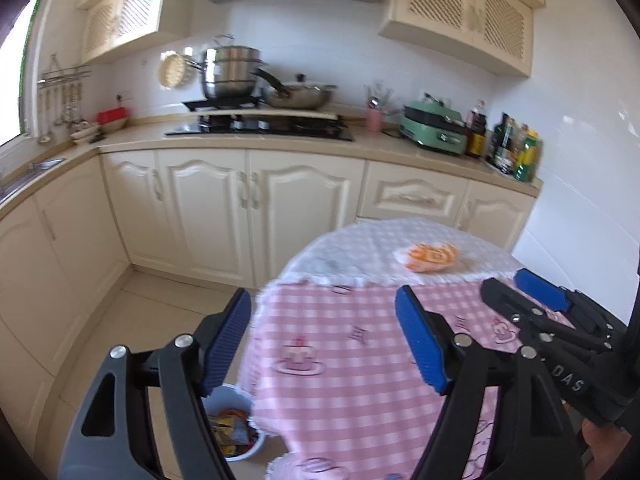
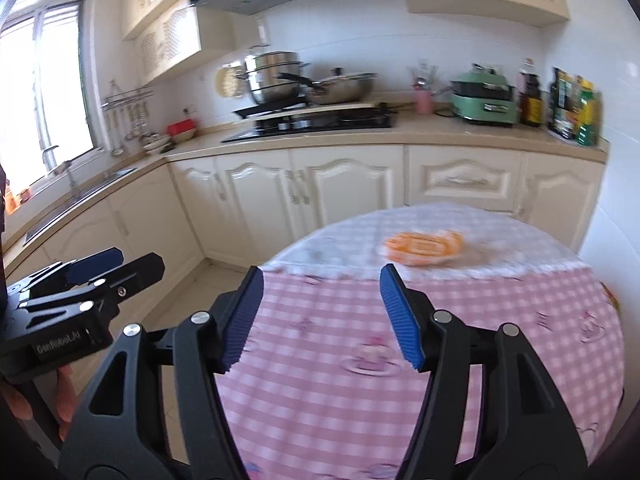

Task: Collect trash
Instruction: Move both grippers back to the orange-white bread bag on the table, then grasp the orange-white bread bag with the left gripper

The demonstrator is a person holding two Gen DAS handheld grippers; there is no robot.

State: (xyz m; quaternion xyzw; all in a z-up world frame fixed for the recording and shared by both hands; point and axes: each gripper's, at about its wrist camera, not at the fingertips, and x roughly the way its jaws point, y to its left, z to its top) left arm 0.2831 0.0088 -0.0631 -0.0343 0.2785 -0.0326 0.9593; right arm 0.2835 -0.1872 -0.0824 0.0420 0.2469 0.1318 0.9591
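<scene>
Orange-and-white crumpled wrapper (image 1: 427,257) | lay on round pink-checked tablecloth (image 1: 352,344) | left gripper (image 1: 320,300) wide, empty | right gripper (image 2: 322,278) wide, empty

Steel pots (image 1: 230,72) on stove, green appliance (image 1: 434,130), bottles (image 1: 516,148), pink-checked tablecloth (image 1: 340,332)

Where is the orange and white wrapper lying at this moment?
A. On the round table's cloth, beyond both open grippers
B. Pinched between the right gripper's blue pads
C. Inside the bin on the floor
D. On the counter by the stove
A: the orange and white wrapper lies on the tablecloth ahead of the right gripper and the left gripper, both open with nothing between their pads.
</scene>
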